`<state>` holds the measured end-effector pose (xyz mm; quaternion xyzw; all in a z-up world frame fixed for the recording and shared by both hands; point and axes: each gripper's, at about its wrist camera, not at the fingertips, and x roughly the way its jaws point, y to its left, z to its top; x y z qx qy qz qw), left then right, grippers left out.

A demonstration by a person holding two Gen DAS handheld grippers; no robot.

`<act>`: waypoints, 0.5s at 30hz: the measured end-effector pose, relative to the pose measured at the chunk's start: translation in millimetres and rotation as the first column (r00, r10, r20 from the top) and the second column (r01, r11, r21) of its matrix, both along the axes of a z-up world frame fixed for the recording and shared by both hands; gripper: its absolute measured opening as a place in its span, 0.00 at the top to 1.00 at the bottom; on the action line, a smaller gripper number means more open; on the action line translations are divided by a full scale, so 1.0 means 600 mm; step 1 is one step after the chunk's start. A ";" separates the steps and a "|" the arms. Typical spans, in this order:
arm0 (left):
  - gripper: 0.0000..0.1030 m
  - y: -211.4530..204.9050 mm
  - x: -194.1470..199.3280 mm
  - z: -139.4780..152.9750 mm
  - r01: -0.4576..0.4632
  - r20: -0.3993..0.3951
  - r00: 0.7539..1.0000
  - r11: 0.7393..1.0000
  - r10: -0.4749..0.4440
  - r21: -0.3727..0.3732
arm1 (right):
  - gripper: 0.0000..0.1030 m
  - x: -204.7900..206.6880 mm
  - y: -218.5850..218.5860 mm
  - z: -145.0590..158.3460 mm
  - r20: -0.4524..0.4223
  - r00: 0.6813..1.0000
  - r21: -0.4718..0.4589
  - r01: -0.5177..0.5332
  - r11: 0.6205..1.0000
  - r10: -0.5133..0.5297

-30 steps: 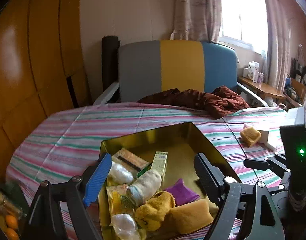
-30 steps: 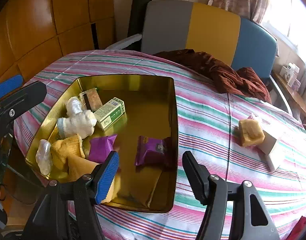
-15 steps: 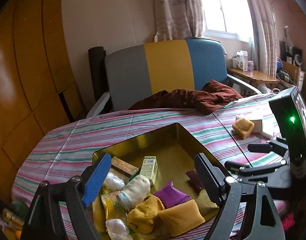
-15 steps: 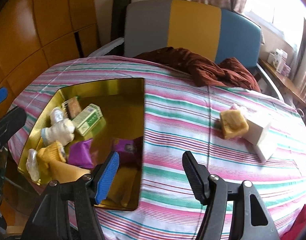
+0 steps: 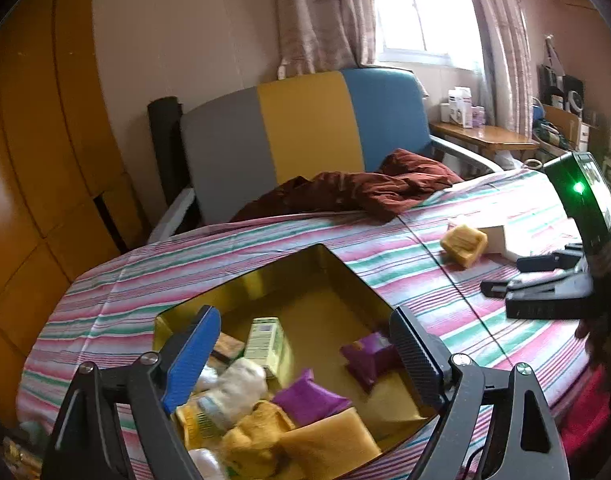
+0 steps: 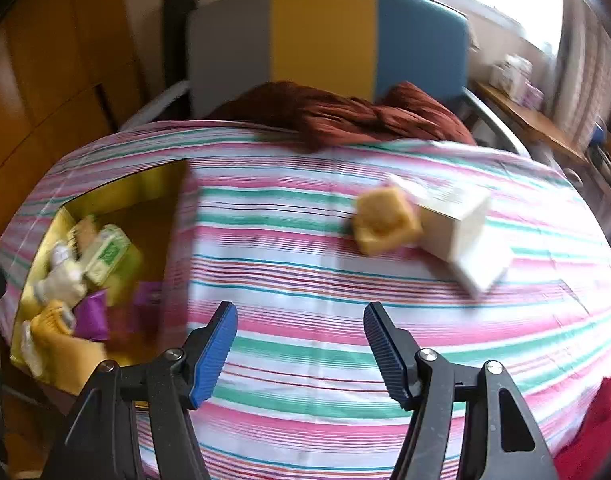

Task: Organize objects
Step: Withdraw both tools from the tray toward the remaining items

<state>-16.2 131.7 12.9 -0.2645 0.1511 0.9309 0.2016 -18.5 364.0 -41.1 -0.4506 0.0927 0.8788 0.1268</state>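
A gold tin box sits on the striped tablecloth and holds several items: purple packets, a green carton, socks and yellow sponges. My left gripper is open and empty above the box. My right gripper is open and empty over the bare cloth, right of the box. A yellow sponge lies beside a white box further ahead. In the left wrist view the sponge lies at the right, near the right gripper's body.
A dark red cloth is bunched at the table's far edge, in front of a grey, yellow and blue chair. Wooden panels stand at the left. A side table with small boxes stands by the window.
The right gripper has swung right, away from the box toward the yellow sponge and white box. The left gripper has drawn back and turned slightly; the box sits lower in its view.
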 end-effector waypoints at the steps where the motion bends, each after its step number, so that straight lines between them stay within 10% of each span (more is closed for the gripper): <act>1: 0.15 0.004 0.000 -0.002 0.009 0.005 1.000 1.000 -0.009 0.001 | 0.35 0.004 0.019 0.000 0.003 1.000 -0.007 0.023 1.000 -0.023; 15: 0.15 0.093 -0.016 -0.029 0.137 0.095 0.986 0.991 -0.137 0.006 | 0.34 0.042 0.246 -0.005 0.043 0.952 -0.113 0.307 0.945 -0.304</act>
